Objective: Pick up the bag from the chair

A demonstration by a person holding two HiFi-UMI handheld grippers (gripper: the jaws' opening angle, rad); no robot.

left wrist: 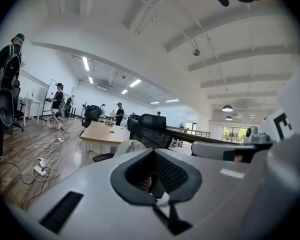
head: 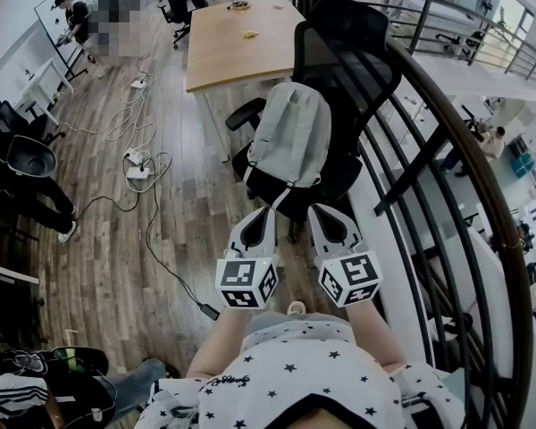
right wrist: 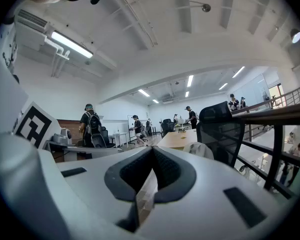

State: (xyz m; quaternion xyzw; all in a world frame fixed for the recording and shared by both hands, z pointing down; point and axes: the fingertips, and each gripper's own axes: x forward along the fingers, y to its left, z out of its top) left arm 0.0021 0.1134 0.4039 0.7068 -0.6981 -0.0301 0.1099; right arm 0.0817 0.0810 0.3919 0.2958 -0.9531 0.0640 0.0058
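Observation:
A light grey backpack [head: 288, 135] leans upright against the back of a black office chair [head: 347, 59], its straps hanging over the seat's front edge. My left gripper [head: 264, 214] and right gripper [head: 321, 211] are held side by side just short of the seat. Both point at the bag and neither touches it. Each has its jaws shut with nothing between them. In the left gripper view the backpack [left wrist: 129, 146] shows just past the shut gripper [left wrist: 153, 155]. In the right gripper view the backpack [right wrist: 199, 149] sits right of the shut gripper [right wrist: 152, 152].
A wooden table [head: 237, 41] stands behind the chair. A dark metal railing [head: 448, 155] runs close along the right. Cables and power strips [head: 136, 163] lie on the wood floor to the left, near other black chairs [head: 27, 159]. People stand at the far end.

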